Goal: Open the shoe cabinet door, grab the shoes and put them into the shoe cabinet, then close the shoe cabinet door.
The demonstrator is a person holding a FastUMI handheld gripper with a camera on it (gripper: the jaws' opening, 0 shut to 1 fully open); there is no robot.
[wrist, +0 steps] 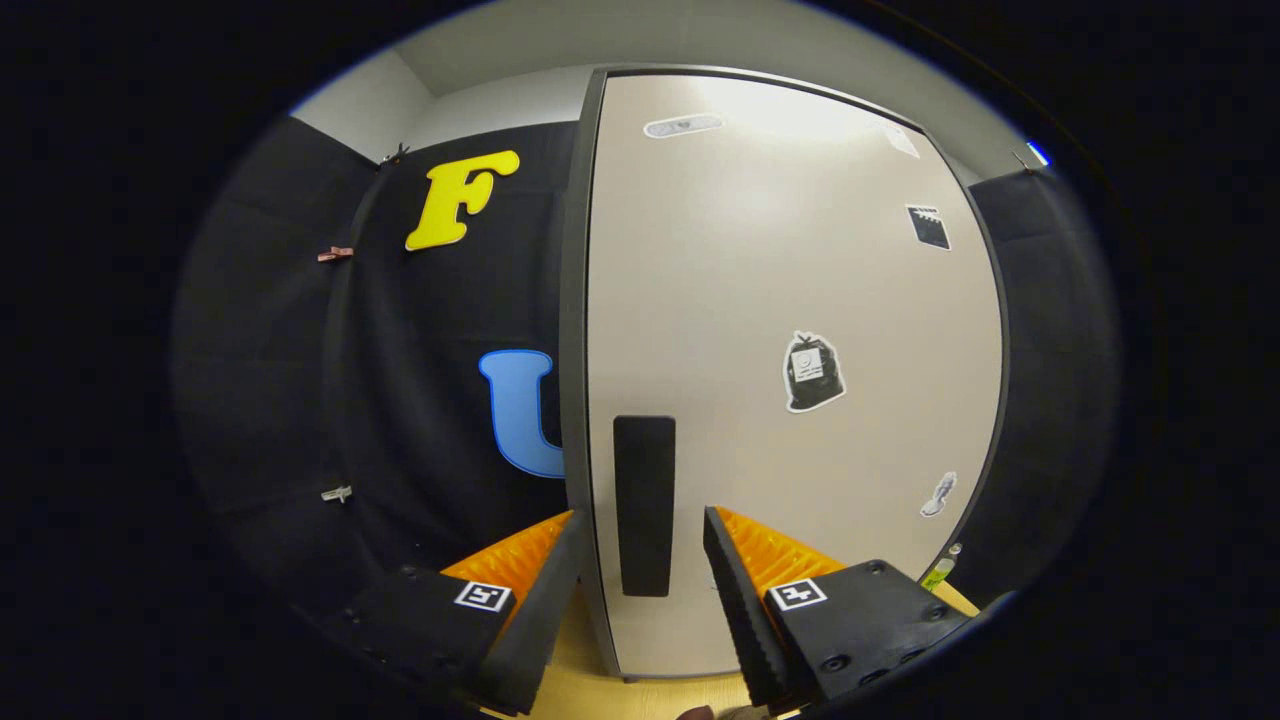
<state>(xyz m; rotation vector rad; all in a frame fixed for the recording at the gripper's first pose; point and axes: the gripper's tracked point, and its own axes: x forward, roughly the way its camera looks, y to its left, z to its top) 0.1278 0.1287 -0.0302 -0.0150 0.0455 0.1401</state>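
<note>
The shoe cabinet door [790, 300] is a tall pale beige panel in a grey frame, standing shut straight ahead. A dark upright handle [643, 505] sits near its left edge, low on the panel. My gripper [640, 535] is open, its two fingers spread to either side of the handle. The handle lies between and just beyond the fingertips, and nothing is held. Several stickers dot the door, among them a black bag-shaped one [812, 372].
A wooden floor or table surface [640, 690] runs under the fingers up to the cabinet's base. Black cloth wall [440, 400] stands to the left of the cabinet and another dark panel [1050, 380] to its right. A small green-labelled object [940, 572] sits by the cabinet's lower right corner.
</note>
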